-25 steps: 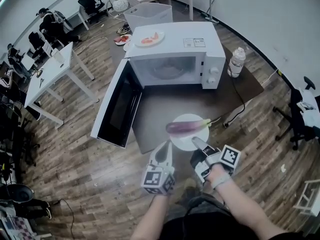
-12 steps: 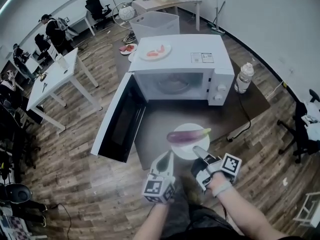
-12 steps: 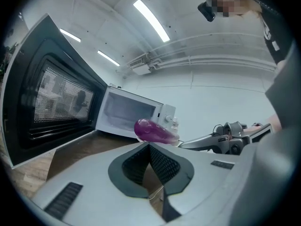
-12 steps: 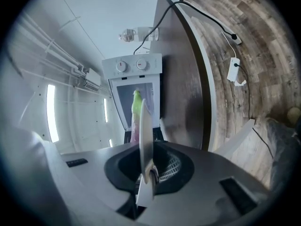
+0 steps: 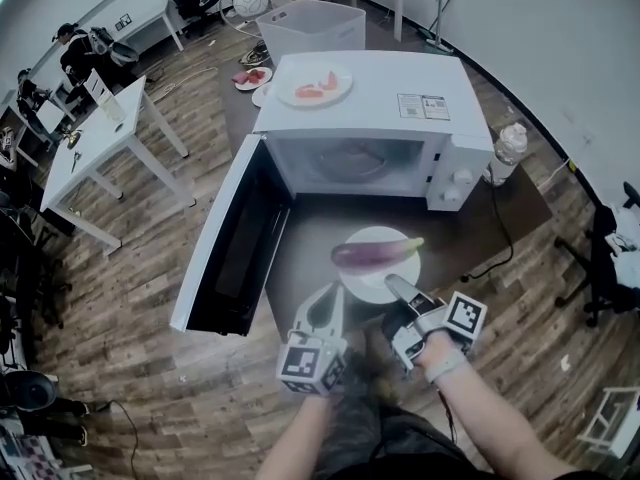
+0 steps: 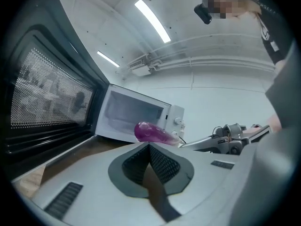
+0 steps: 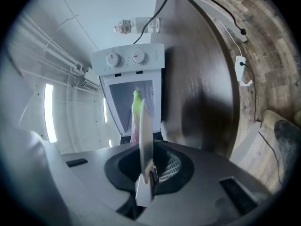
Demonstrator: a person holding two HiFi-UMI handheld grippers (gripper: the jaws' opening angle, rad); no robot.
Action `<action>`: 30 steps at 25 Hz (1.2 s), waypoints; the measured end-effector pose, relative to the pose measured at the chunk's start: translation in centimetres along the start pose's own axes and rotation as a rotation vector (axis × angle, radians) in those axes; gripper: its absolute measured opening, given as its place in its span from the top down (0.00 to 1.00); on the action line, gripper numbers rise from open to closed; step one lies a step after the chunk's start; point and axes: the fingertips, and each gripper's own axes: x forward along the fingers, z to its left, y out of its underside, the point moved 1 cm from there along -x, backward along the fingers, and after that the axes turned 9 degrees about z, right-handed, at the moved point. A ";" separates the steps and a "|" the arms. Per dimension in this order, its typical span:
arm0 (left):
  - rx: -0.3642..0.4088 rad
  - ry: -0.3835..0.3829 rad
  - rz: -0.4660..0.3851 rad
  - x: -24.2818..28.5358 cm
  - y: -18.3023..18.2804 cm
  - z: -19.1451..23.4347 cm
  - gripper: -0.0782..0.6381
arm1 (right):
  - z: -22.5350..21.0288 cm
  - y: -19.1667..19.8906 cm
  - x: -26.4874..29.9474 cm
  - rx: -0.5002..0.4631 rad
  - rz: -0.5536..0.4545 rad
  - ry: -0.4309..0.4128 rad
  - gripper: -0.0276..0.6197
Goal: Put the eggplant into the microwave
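My right gripper (image 7: 146,171) jaws: clamped on near rim of round white plate (image 5: 375,283). My left gripper (image 6: 149,147) jaws: pressed together, nothing between. Glossy purple eggplant (image 5: 365,255) lies across plate, green stem toward 3 o'clock. White box microwave (image 5: 380,83) at 12 o'clock, door swung open.

A plastic water bottle (image 5: 509,150) stands upright on the dark tabletop (image 5: 310,238), with a black cable (image 5: 499,236) trailing past it. Farther back a white bin (image 5: 313,28) sits near a small plate (image 5: 250,77) of what may be red fruit slices. A white desk (image 5: 95,138) stands at left.
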 end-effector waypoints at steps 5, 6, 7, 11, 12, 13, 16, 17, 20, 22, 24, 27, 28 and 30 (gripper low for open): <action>0.009 0.002 0.001 1.7 -0.6 1.8 0.89 | 0.1 -1.7 2.7 0.001 -0.010 -0.001 0.92; 0.011 0.001 0.002 2.1 -0.7 2.2 0.89 | 0.2 -2.1 3.4 0.001 -0.013 -0.004 0.92; 0.014 0.001 0.002 2.6 -0.8 2.5 0.89 | 0.4 -2.5 4.1 0.002 -0.015 -0.008 0.92; 0.008 0.016 -0.001 4.6 -1.3 3.8 0.89 | 0.9 -4.2 6.8 0.003 -0.025 -0.020 0.92; 0.009 0.022 0.001 5.1 -1.5 4.1 0.89 | 1.0 -4.6 7.5 0.002 -0.029 -0.023 0.92; 0.011 0.028 0.003 5.6 -1.6 4.4 0.89 | 1.1 -4.9 8.1 0.001 -0.032 -0.025 0.92; 0.019 0.050 0.007 6.9 -1.7 4.9 0.89 | 1.1 -5.9 9.5 0.001 -0.042 -0.028 0.92; 0.020 0.058 0.009 7.3 -1.6 5.1 0.89 | 1.1 -6.3 9.8 0.004 -0.046 -0.027 0.92; 0.012 0.086 0.019 8.5 -1.6 5.3 0.89 | 0.7 -7.2 10.7 0.013 -0.058 -0.022 0.92; 0.005 0.101 0.025 9.3 -1.8 5.4 0.89 | 0.7 -7.9 11.4 0.012 -0.063 -0.022 0.92; -0.004 0.116 0.026 10.0 -1.9 5.4 0.89 | 0.7 -8.5 12.0 0.010 -0.068 -0.022 0.92; -0.021 0.130 0.026 11.2 -2.4 5.6 0.89 | 0.7 -9.3 13.0 0.009 -0.076 -0.026 0.92; -0.019 0.137 0.031 11.5 -2.4 5.6 0.89 | 0.7 -9.5 13.3 0.009 -0.077 -0.027 0.91; -0.003 0.153 0.047 12.2 -2.2 5.6 0.89 | 0.8 -9.9 14.0 0.008 -0.078 -0.029 0.92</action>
